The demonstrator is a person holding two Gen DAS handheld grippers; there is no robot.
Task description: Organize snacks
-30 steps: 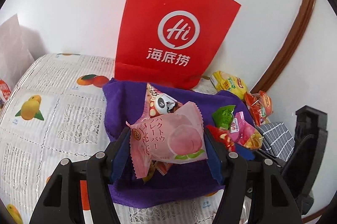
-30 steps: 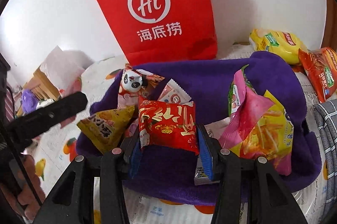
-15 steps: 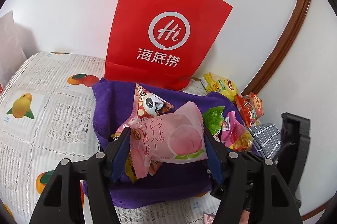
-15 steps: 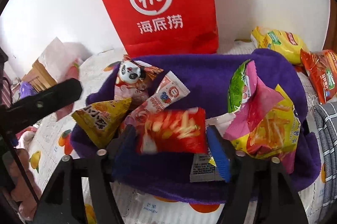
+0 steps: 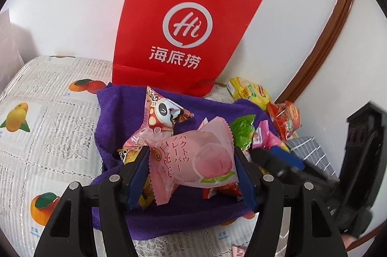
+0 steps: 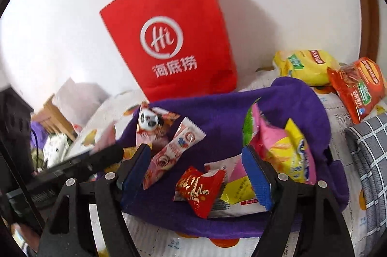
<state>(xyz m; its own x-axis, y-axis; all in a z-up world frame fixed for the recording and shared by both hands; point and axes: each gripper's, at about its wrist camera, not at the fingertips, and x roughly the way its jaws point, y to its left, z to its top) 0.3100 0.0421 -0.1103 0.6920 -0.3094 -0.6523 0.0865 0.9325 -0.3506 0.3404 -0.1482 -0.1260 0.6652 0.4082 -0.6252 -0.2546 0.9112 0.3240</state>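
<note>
My left gripper (image 5: 192, 171) is shut on a pink peach snack packet (image 5: 193, 160), held above a purple cloth basket (image 5: 116, 116) full of snacks. My right gripper (image 6: 197, 171) hangs over the same purple basket (image 6: 222, 116), its jaws opening and apart from everything. A small red snack packet (image 6: 199, 189) lies loose in the basket below them. A panda packet (image 6: 150, 122) and a pink-white stick packet (image 6: 179, 145) lean at the basket's left. Pink, green and yellow packets (image 6: 278, 150) stand at its right. The other gripper's black finger (image 6: 79, 167) reaches in from the left.
A red paper bag (image 5: 183, 39) stands against the white wall behind the basket. A yellow chip bag (image 6: 304, 65) and an orange-red bag (image 6: 360, 87) lie at the back right. A grey checked cloth (image 6: 370, 143) is on the right. The table has a fruit-print cover (image 5: 36, 111).
My right gripper has opened and let go of the red packet, which dropped into the basket; the gripper rose a little. The left gripper still holds the pink packet.
</note>
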